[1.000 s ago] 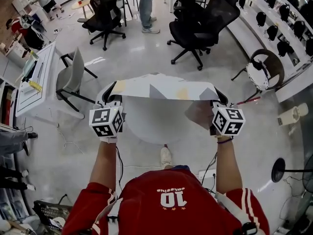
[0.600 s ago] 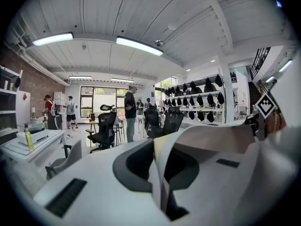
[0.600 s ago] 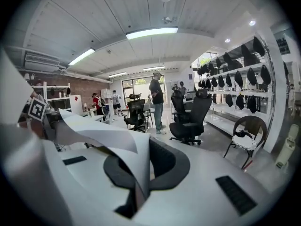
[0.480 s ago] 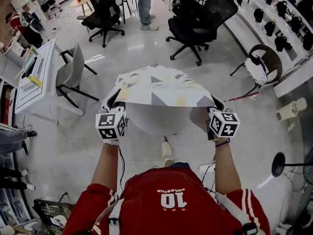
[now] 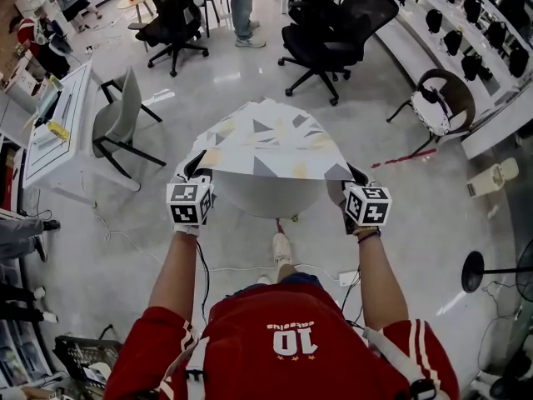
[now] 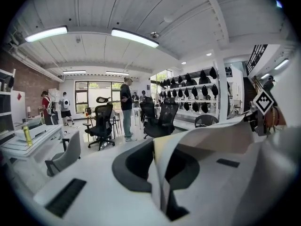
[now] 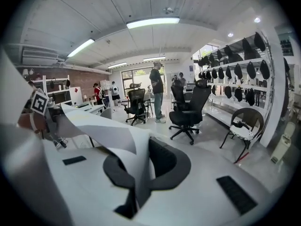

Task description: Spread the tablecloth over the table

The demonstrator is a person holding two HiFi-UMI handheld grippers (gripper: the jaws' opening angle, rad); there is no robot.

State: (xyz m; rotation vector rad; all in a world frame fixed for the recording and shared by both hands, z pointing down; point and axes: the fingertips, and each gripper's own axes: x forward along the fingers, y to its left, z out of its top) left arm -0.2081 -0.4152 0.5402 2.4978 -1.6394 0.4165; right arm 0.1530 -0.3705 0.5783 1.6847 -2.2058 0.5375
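Observation:
The tablecloth (image 5: 265, 138), pale with grey and yellow triangles, hangs spread out between my two grippers above the round white table (image 5: 260, 198). My left gripper (image 5: 195, 167) is shut on the cloth's near left corner, and my right gripper (image 5: 353, 178) is shut on the near right corner. In the left gripper view the cloth (image 6: 211, 135) runs out of the closed left gripper (image 6: 163, 182) toward the right gripper's marker cube (image 6: 264, 102). In the right gripper view the cloth (image 7: 106, 128) is pinched in the right gripper (image 7: 136, 192). Most of the tabletop is hidden under the cloth.
Black office chairs (image 5: 329, 27) and a standing person (image 5: 241, 7) are beyond the table. A grey chair (image 5: 117, 122) and a white desk (image 5: 54, 132) stand at the left. A round-backed chair (image 5: 440, 107) and a stand's round base (image 5: 475, 271) are at the right. A cable (image 5: 241, 269) lies on the floor.
Both grippers have come down and closer to me. The cloth, first a narrow band held up, has billowed forward into a wide sheet over the round table.

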